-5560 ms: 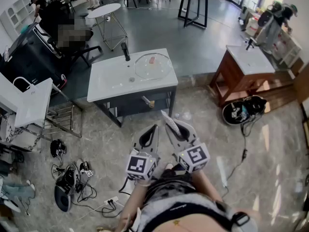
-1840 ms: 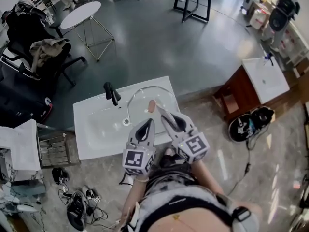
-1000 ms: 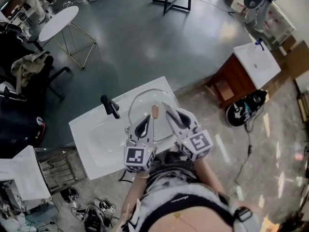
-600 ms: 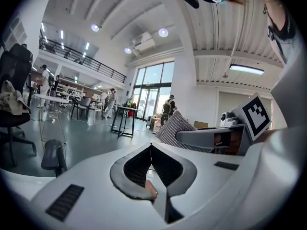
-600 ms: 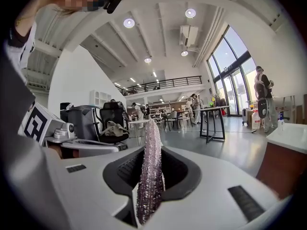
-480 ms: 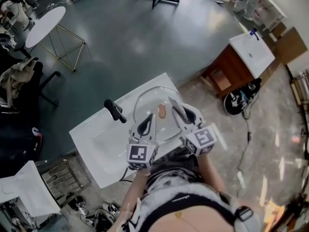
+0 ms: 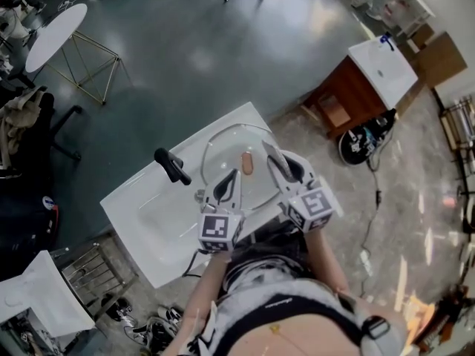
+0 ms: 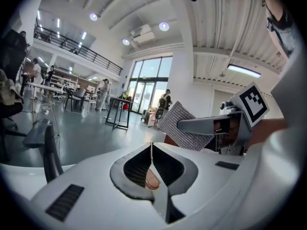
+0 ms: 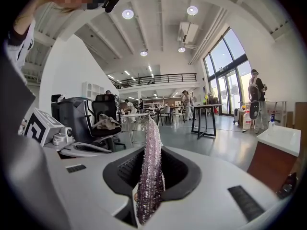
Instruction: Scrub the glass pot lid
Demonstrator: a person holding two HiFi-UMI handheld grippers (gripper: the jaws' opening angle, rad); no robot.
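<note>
The glass pot lid lies flat on the right part of a white sink top, its tan knob up. My left gripper hovers over the lid's near edge; its jaws are just opening, a hairline apart, with nothing between them. Behind them the knob shows. My right gripper is shut on a sparkly silver-purple scrub pad held upright over the lid's right side. That scrub pad also shows in the left gripper view.
A black faucet stands left of the lid. A wooden cabinet with a white basin sits to the right, a black bundle of cables on the floor beside it. A wire rack and shoes lie at lower left.
The person has walked up to the sink; both grippers now hang over the lid instead of the floor. In the last second they edged slightly forward.
</note>
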